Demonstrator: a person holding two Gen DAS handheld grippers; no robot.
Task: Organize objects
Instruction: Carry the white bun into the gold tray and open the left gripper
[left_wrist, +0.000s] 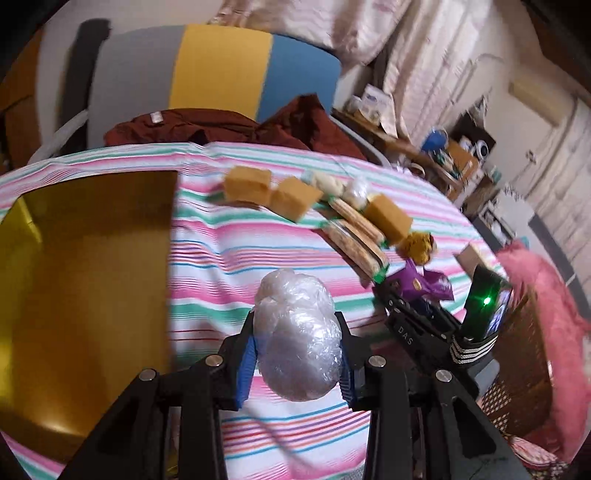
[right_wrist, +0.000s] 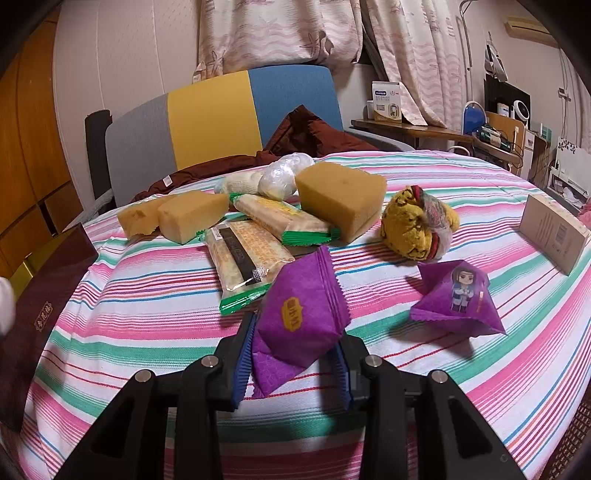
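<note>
Your left tongs (left_wrist: 297, 363) are clenched on the crinkly clear-plastic-wrapped ball (left_wrist: 298, 338): light, slippery, squashy. Your right tongs (right_wrist: 293, 363) pinch the puffy purple foil packet (right_wrist: 301, 325); grip its middle gently.

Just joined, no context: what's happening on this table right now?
A person is sorting snacks with two handheld grippers. The left gripper is shut on a plastic-wrapped ball, held beside an open gold-lined box. The right gripper is shut on a purple packet. On the striped tablecloth remain a second purple packet, cracker packs and sponge blocks.
</note>
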